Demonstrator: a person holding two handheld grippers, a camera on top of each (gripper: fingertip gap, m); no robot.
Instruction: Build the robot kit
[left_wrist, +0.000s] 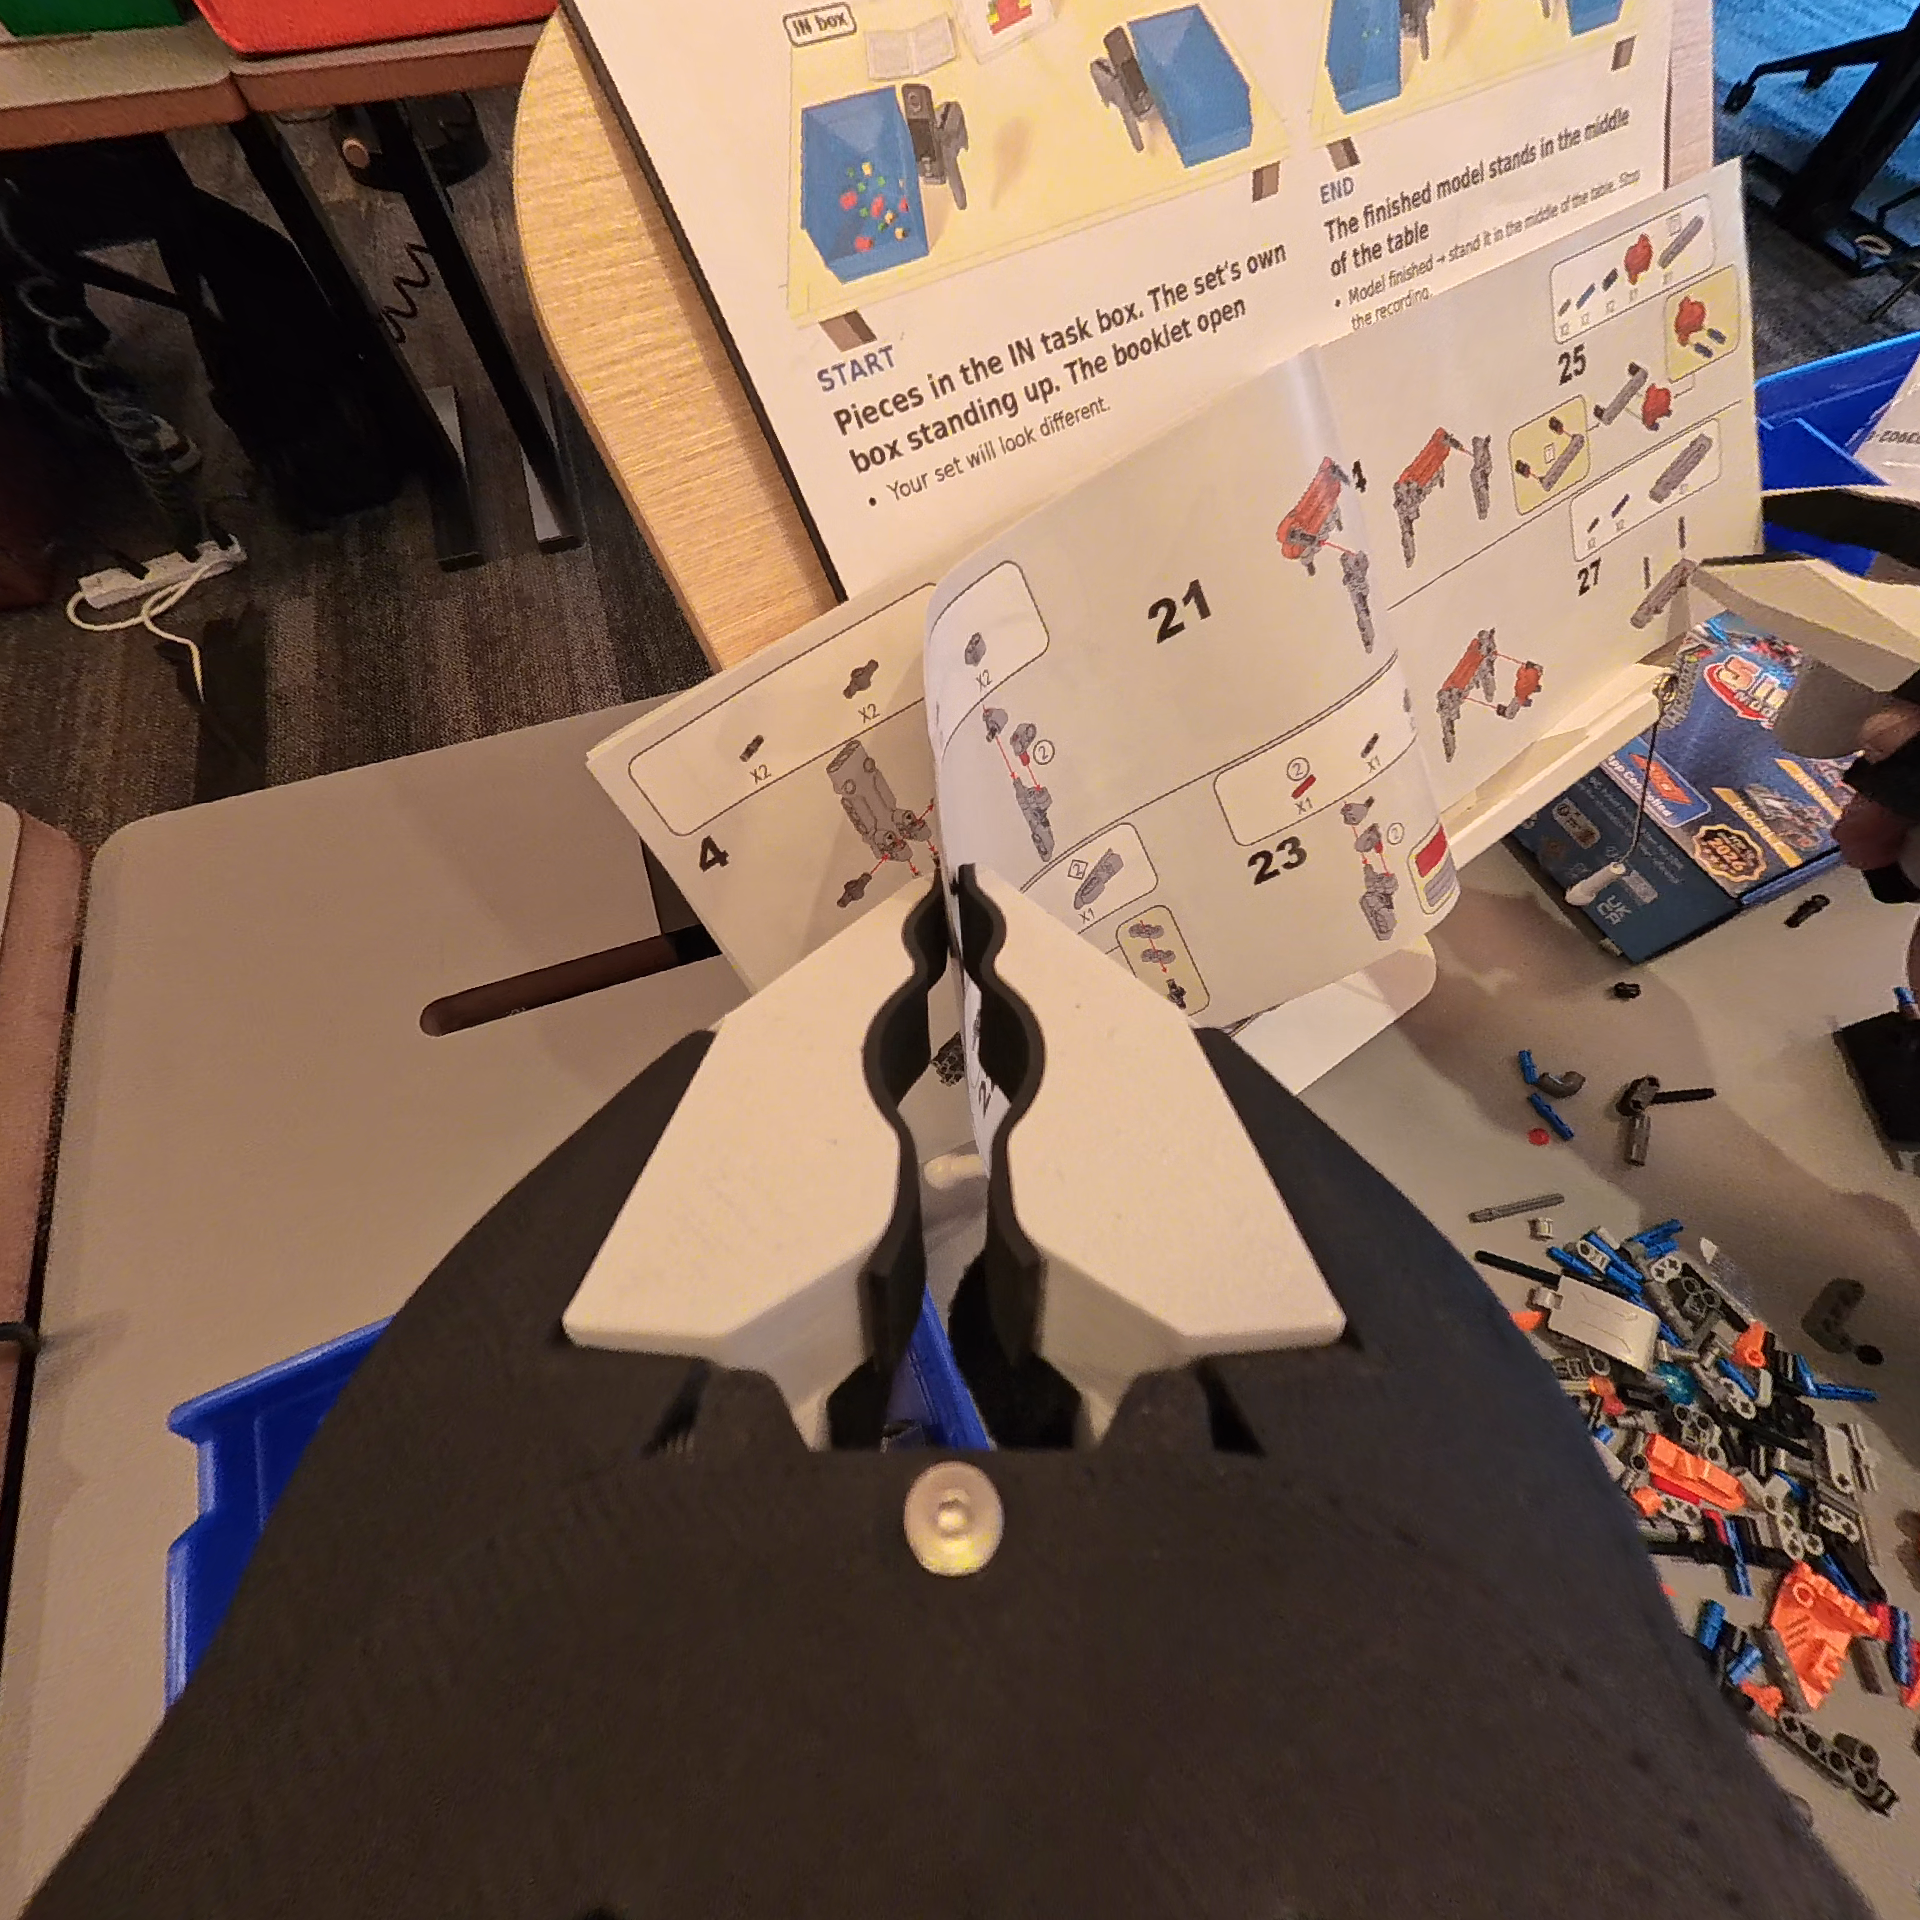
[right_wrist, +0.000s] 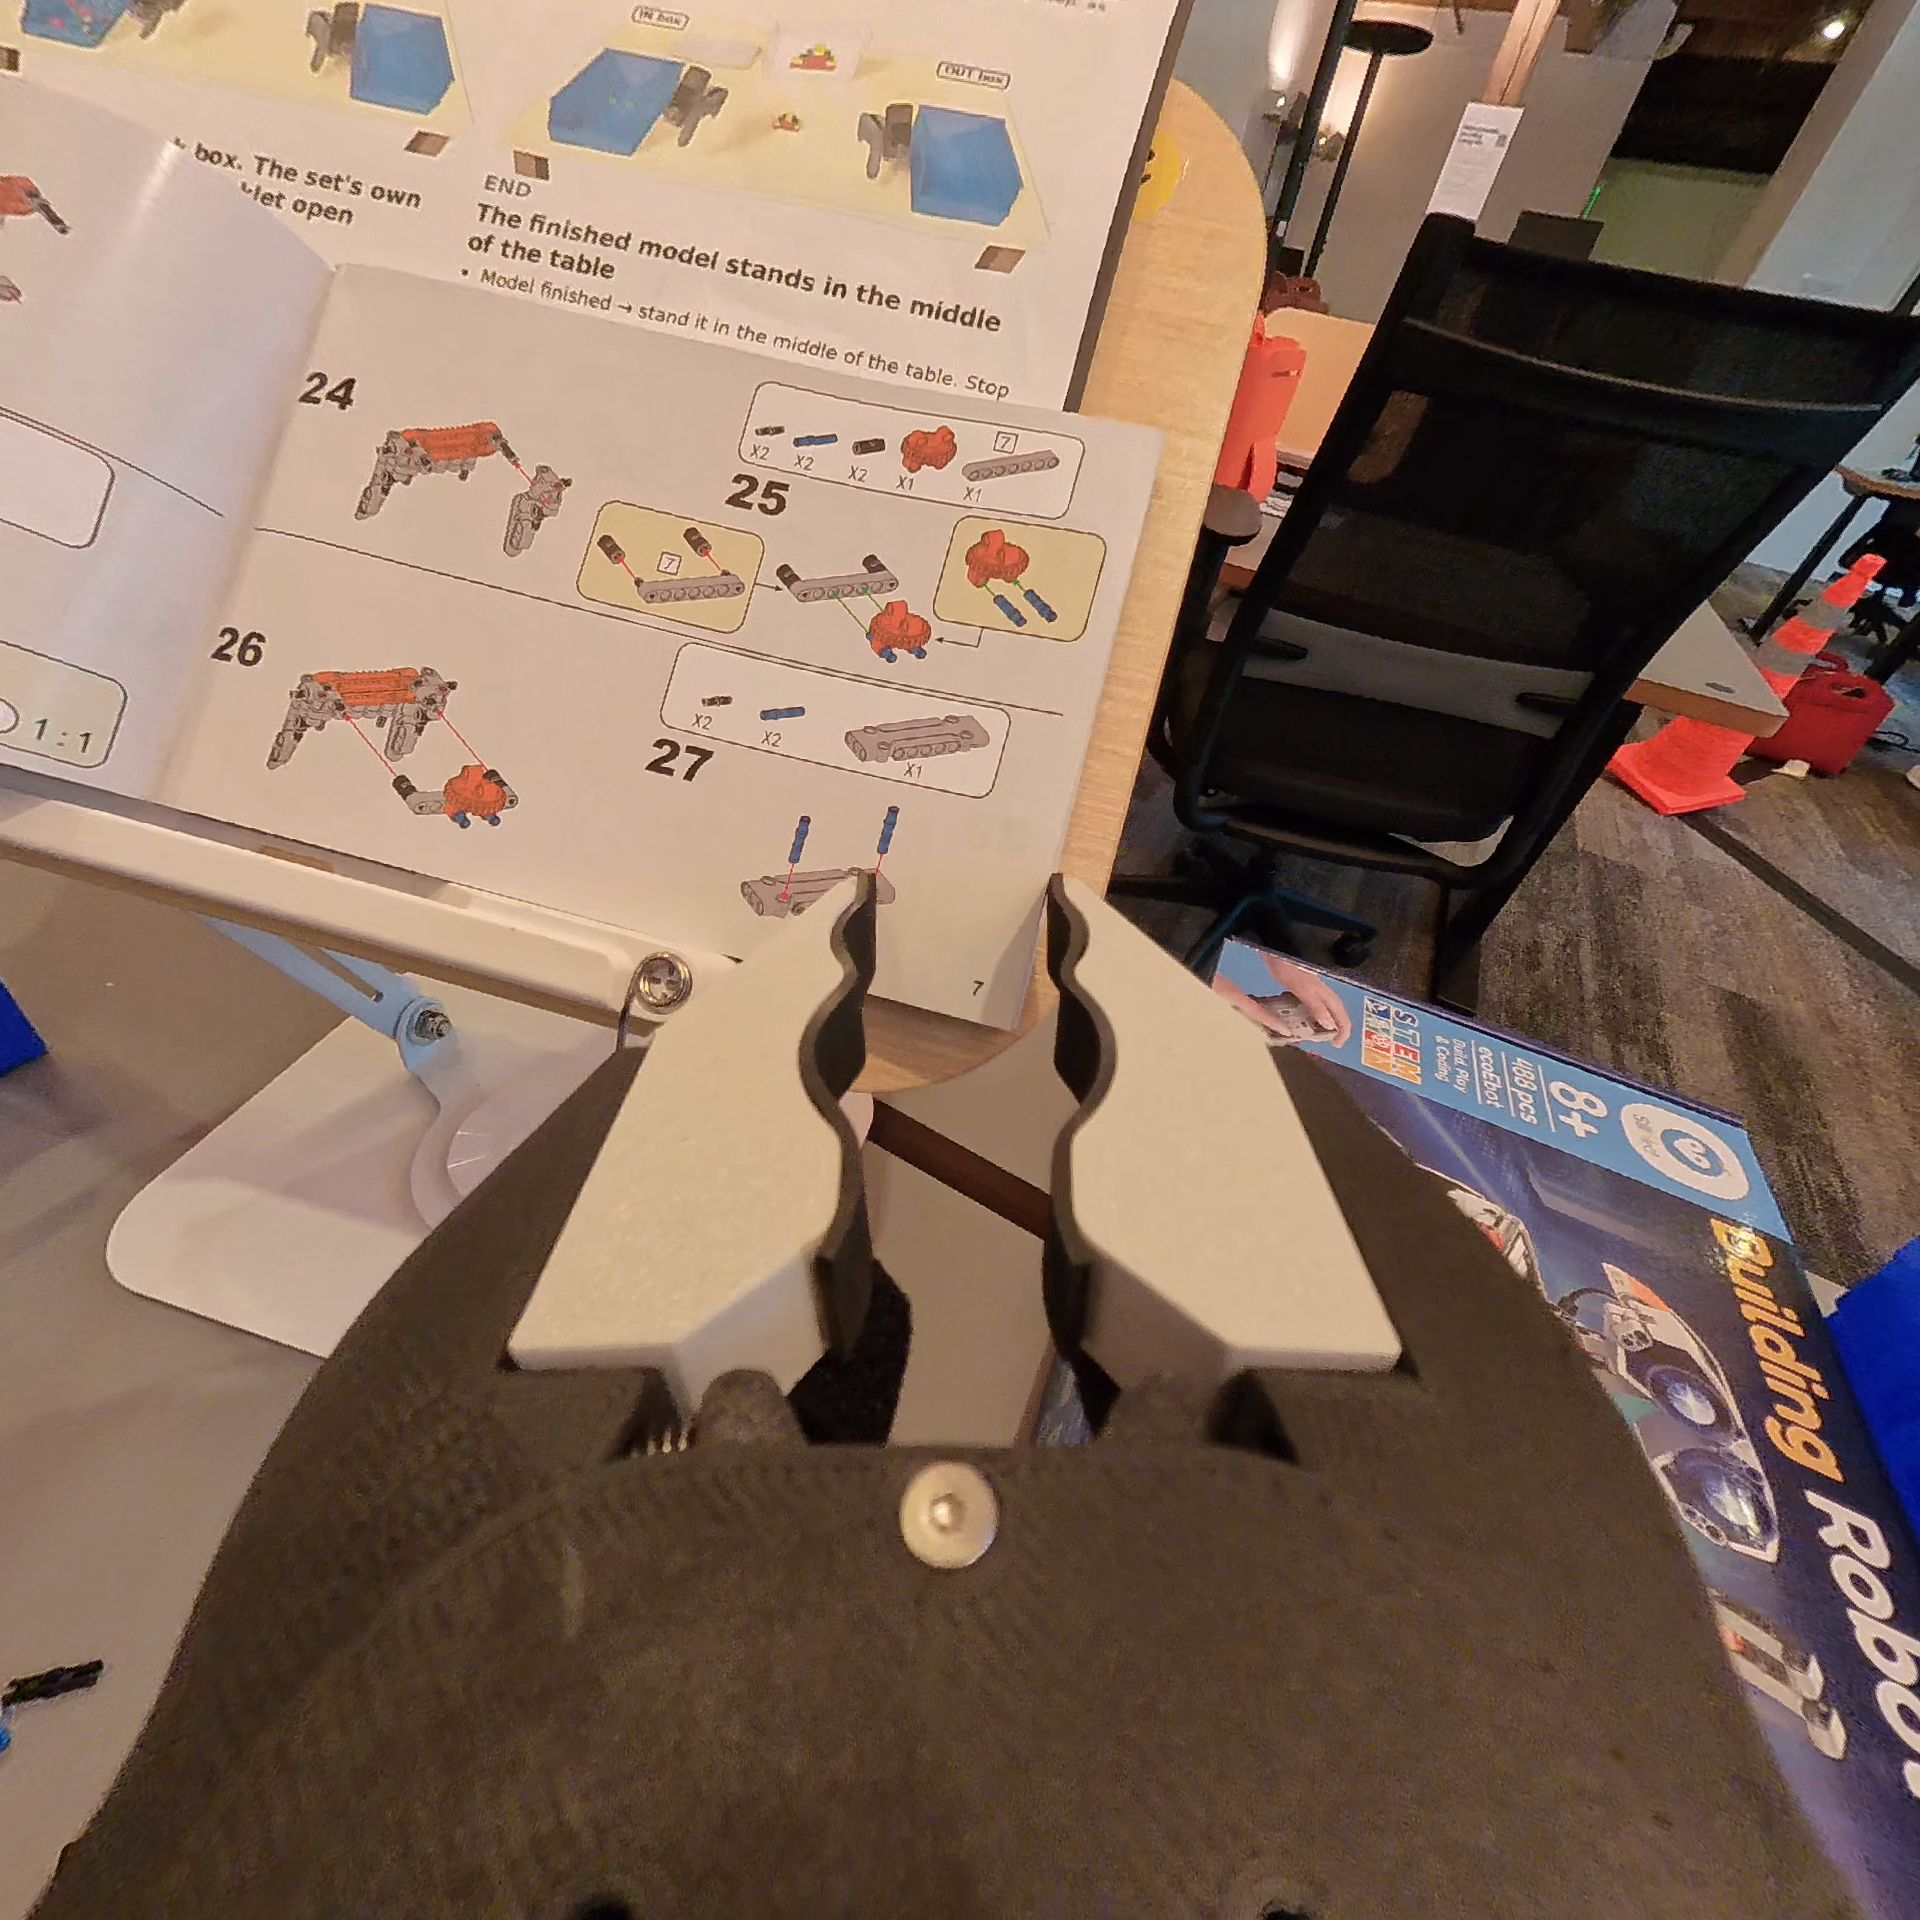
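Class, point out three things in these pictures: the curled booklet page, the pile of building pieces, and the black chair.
booklet page (left_wrist: 1164, 727), left wrist view, middle of the curl.
pile of building pieces (left_wrist: 1725, 1455), left wrist view, centre.
black chair (right_wrist: 1538, 499), right wrist view, mesh backrest.

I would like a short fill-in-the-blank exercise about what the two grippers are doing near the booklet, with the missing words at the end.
1. The left gripper is shut on a ____ of the instruction booklet.
2. The right gripper is ____ and holds nothing.
3. The booklet rests on a ____ stand.
4. Loose building pieces lie on the table to the ____ of the left gripper.

Missing words: page; open; white; right
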